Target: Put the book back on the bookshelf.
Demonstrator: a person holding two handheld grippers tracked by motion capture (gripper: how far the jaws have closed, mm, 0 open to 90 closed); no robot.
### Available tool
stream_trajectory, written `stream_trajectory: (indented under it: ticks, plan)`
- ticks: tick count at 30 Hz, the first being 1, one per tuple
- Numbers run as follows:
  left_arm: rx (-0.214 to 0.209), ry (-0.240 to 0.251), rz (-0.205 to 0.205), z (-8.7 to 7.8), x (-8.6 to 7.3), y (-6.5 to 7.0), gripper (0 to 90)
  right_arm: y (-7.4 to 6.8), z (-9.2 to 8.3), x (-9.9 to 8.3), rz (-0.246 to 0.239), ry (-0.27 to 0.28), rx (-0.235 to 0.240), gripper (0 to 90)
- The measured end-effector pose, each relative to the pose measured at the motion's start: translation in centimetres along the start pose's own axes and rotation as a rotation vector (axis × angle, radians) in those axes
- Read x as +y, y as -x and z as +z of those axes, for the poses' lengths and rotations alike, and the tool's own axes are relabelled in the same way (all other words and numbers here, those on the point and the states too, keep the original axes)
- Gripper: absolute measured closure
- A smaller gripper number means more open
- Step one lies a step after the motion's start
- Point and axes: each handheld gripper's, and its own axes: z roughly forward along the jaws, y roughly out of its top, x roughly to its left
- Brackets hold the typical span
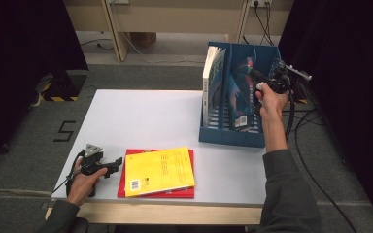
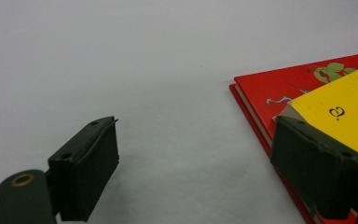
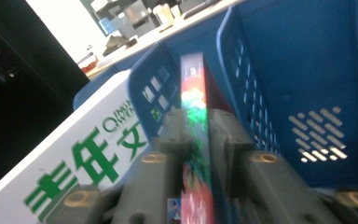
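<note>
Right claw clamped the colourful thin book upright inside the blue slotted rack; lowering it straight before releasing seemed wisest.

Pale grey counter with a light wood front edge stands on grey carpet. Black curtains hang left and right. Far side: wooden furniture legs, cables across the floor. Black "5" marker on the carpet, left.
</note>
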Motion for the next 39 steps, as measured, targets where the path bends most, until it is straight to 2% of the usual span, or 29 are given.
stream_trajectory:
  ticks: [1, 3, 4, 5, 6, 7, 10, 11, 13, 17, 19, 22, 23, 26, 27, 29, 32, 35, 37, 39]
  plan:
    - [0.0, 0.001, -0.002, 0.0, 0.0, -0.1, 14.5, 0.1, 0.2, -0.1, 0.015, -0.006, 0.018, 84.7]
    - [-0.002, -0.004, -0.001, 0.1, 0.0, -0.1, 14.5, 0.1, 0.3, -0.2, 0.011, -0.015, 0.016, 84.5]
    - [-0.002, -0.005, 0.001, 0.1, 0.0, -0.1, 14.5, 0.0, 0.5, -0.2, -0.027, -0.028, -0.017, 83.7]
    - [-0.003, -0.007, 0.001, 0.1, 0.0, -0.1, 14.5, 0.1, 0.6, -0.2, -0.037, -0.036, -0.033, 81.8]
    - [-0.003, -0.004, 0.002, 0.0, 0.0, -0.1, 14.5, 0.3, 1.0, -0.2, -0.022, -0.061, -0.025, 78.4]
    - [-0.003, 0.001, 0.004, -0.1, 0.0, 0.0, 14.5, 0.4, 1.0, -0.3, -0.043, -0.057, -0.046, 76.5]
    - [-0.003, 0.002, -0.003, -0.1, -0.1, -0.1, 14.5, 0.6, 1.0, -0.5, -0.058, -0.085, -0.048, 73.1]
    - [-0.002, 0.001, -0.003, -0.1, -0.1, -0.2, 14.5, 0.9, 0.9, -0.6, -0.04, -0.074, -0.036, 70.1]
    - [-0.001, -0.001, 0.0, -0.1, -0.1, -0.1, 14.5, 1.0, 0.9, -0.7, -0.019, -0.086, -0.019, 65.9]
    - [0.0, -0.004, 0.003, 0.0, -0.1, -0.1, 14.5, 0.7, 0.9, -0.7, -0.04, -0.09, -0.017, 63.2]
    - [0.001, -0.005, 0.003, 0.0, -0.1, -0.1, 14.5, 0.4, 1.0, -0.8, -0.027, -0.105, -0.006, 58.8]
    - [0.0, -0.003, 0.003, 0.0, -0.1, -0.1, 14.5, 0.1, 1.4, -1.0, -0.038, -0.128, -0.005, 54.3]
    - [0.0, -0.002, 0.003, 0.0, -0.1, -0.1, 14.5, -0.1, 1.7, -1.3, -0.036, -0.151, 0.004, 50.2]
    - [0.001, -0.003, 0.002, -0.1, -0.1, -0.1, 14.5, -0.3, 2.0, -1.6, -0.051, -0.172, 0.001, 49.2]
    - [0.006, -0.003, 0.004, -0.1, -0.1, -0.2, 14.5, -0.5, 2.1, -1.8, -0.065, -0.176, -0.002, 48.2]
    - [0.011, 0.0, 0.002, -0.1, -0.1, -0.3, 14.5, -0.5, 2.2, -1.8, -0.061, -0.182, 0.007, 47.4]
    - [0.037, 0.003, 0.008, -0.2, 0.0, -0.6, 14.5, -0.9, 2.2, -2.0, -0.083, -0.217, 0.006, 44.8]
    - [0.05, -0.002, 0.026, 0.0, -0.1, -0.5, 14.5, -0.9, 2.2, -2.1, -0.069, -0.234, 0.015, 41.8]
    - [0.054, -0.005, 0.035, 0.1, -0.1, -0.5, 14.5, -1.0, 2.2, -2.3, -0.084, -0.246, 0.016, 35.0]
    - [0.057, -0.01, 0.038, 0.1, 0.0, -0.4, 14.5, -1.1, 2.1, -2.3, -0.089, -0.253, 0.021, 33.8]
